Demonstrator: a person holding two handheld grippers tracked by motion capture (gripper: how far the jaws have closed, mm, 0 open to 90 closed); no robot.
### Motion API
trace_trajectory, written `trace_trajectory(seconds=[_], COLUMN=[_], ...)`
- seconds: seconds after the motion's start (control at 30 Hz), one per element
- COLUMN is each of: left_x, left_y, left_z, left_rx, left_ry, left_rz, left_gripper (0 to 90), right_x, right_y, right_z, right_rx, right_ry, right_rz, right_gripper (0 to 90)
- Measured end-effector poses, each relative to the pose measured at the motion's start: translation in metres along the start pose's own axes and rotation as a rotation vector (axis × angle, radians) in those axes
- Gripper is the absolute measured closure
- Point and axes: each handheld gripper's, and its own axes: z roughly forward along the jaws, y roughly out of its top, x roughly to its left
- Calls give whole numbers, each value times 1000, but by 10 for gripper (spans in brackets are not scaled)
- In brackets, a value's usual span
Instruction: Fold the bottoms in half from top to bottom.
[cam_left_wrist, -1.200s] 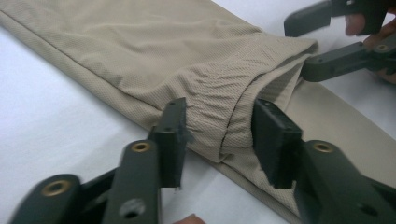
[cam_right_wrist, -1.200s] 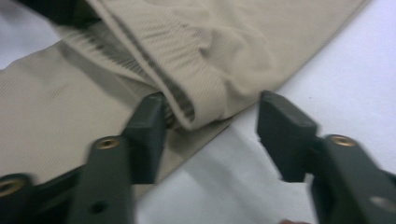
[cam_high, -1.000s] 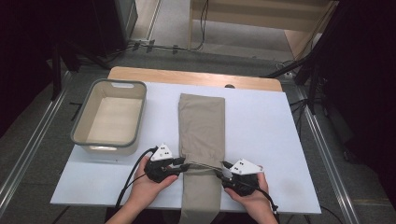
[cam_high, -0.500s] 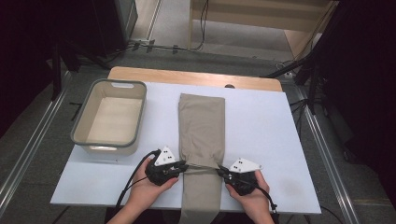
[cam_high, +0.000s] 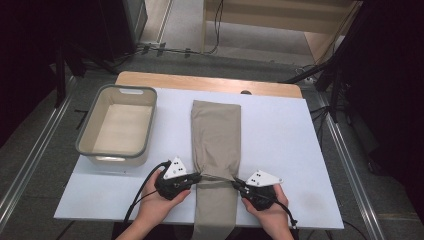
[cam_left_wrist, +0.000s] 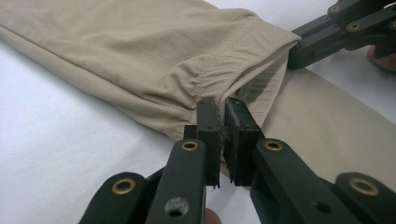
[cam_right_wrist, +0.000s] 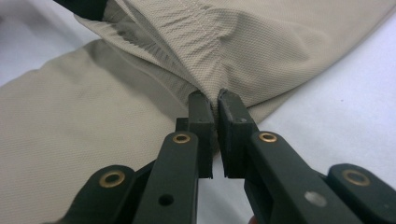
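Observation:
A long beige cloth (cam_high: 216, 130) lies folded into a strip down the middle of the white table (cam_high: 285, 140), its near end hanging over the front edge. My left gripper (cam_high: 198, 176) pinches the strip's left edge and my right gripper (cam_high: 236, 183) its right edge, facing each other across it. In the left gripper view the pads (cam_left_wrist: 222, 105) are shut on a bunched fold of cloth (cam_left_wrist: 154, 51), with the right gripper (cam_left_wrist: 327, 32) beyond. In the right gripper view the pads (cam_right_wrist: 210, 95) clamp the puckered hem (cam_right_wrist: 280, 42). Both sets of jaws have just been closing with cloth between them.
A grey-rimmed, empty bin (cam_high: 116, 156) stands on the table's left side, just beyond my left hand. A wooden strip (cam_high: 200, 82) runs along the table's far edge. Metal rails and dark floor flank the table.
Both grippers' jaws have closed onto the cloth's side edges, drawing the strip in a little between them. The hands have stayed where they were.

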Motion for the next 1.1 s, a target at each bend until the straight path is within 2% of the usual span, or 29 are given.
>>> trace_trajectory(seconds=[0.23, 0.5, 0.77, 1.1], left_x=[-8, -19, -33, -52], left_y=[1, -2, -7, -15], left_z=[-7, -18, -31, -40], left_rx=[-17, -35, -44, -28], left_ry=[-32, -53, -79, -100], left_rz=[6, 8, 11, 27], left_gripper=[859, 859, 858, 856], right_x=[3, 13, 27, 42], right_y=[-1, -4, -9, -22], right_z=[-13, -29, -44, -58], right_rx=[-24, -55, -64, -49], right_ry=[14, 37, 45, 51], right_rz=[-6, 16, 6, -5], right_gripper=[834, 834, 833, 832])
